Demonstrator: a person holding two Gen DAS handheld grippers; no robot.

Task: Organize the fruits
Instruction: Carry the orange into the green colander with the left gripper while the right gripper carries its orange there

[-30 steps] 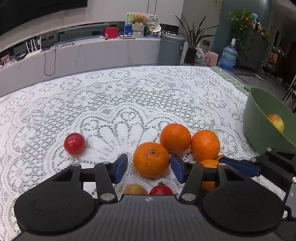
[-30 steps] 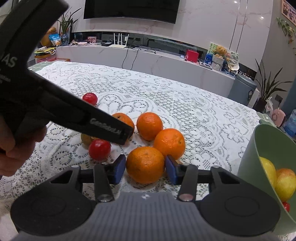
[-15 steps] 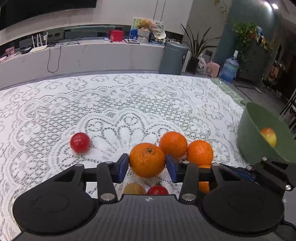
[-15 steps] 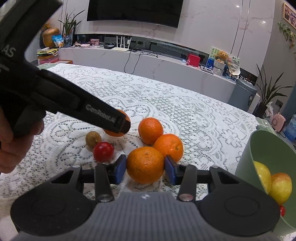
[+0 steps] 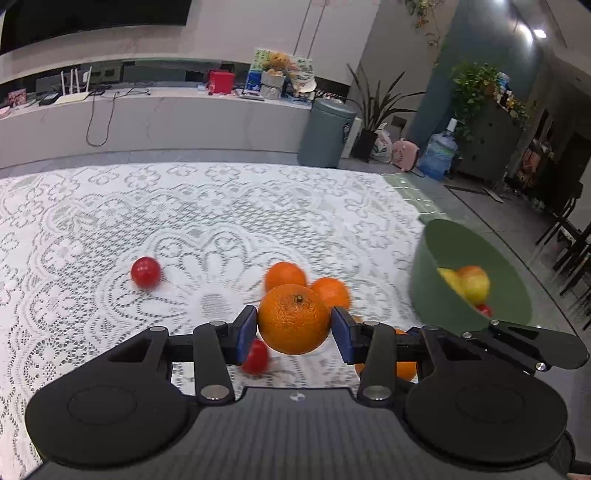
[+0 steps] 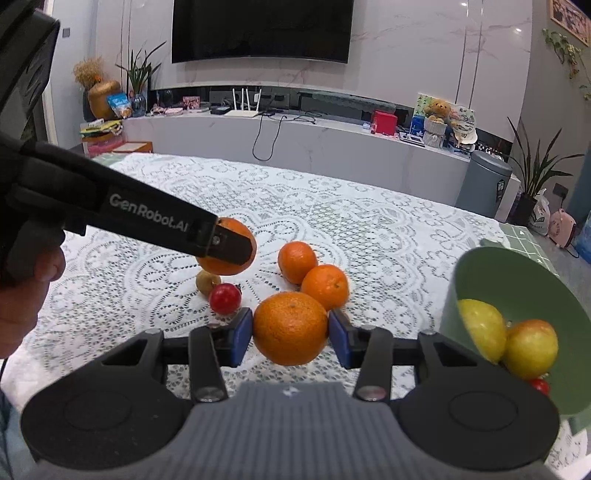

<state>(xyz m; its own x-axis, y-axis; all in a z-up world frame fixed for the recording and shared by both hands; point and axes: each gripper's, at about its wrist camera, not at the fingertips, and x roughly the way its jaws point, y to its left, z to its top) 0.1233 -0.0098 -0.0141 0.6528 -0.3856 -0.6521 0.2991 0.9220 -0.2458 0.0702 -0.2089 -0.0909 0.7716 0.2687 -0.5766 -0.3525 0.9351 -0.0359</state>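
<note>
Both grippers have lifted their oranges off the lace-covered table [image 5: 110,206] since the earlier frame. Beside it sits the green bowl [image 6: 517,273]; left gripper [image 5: 294,328] pinches one orange [image 5: 293,319], right gripper [image 6: 290,332] pinches another orange [image 6: 290,328].

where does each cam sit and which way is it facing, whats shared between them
Left wrist: sits on the left gripper, looking forward and down over the white lace tablecloth; its blue-padded fingers clamp a round orange.
Right wrist: sits on the right gripper, facing the wall television; its fingers clamp another orange; a hand shows.
Shared: the green plastic bowl, two loose oranges.
</note>
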